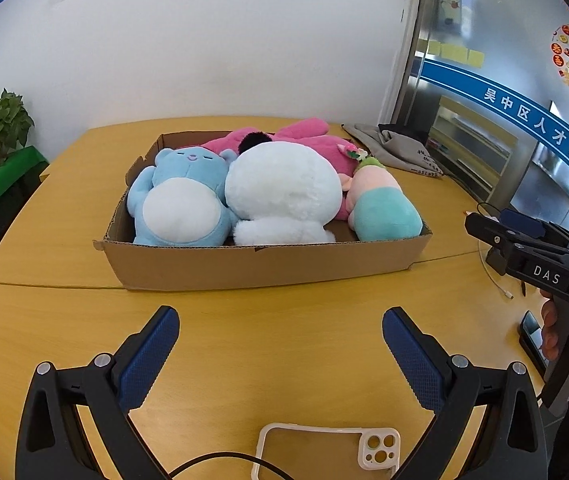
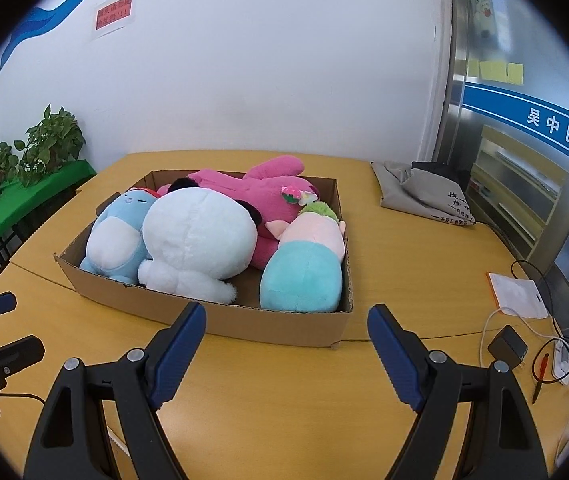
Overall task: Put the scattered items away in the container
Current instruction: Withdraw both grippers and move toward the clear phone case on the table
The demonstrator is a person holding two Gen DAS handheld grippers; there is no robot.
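A shallow cardboard box point(image 1: 268, 266) point(image 2: 276, 326) sits mid-table, packed with soft toys: a blue bear point(image 1: 180, 200) point(image 2: 116, 236), a big white plush point(image 1: 280, 192) point(image 2: 200, 232), a pink plush point(image 1: 304, 140) point(image 2: 260, 184) behind, and a teal-and-pink plush point(image 1: 384, 208) point(image 2: 304, 276). My left gripper point(image 1: 280, 316) hangs open and empty over bare table in front of the box. My right gripper point(image 2: 286, 312) is open and empty too, just short of the box's near wall. In the left wrist view the right gripper point(image 1: 480, 224) shows at the right edge, held by a hand point(image 1: 550, 328).
A clear phone case point(image 1: 324, 452) and a black cable lie near the front edge. A grey cloth bag point(image 2: 420, 192) lies at the back right. A white pouch point(image 2: 518, 296), charger point(image 2: 508, 346), cables and a pen sit at the right. Potted plants point(image 2: 52, 140) stand left.
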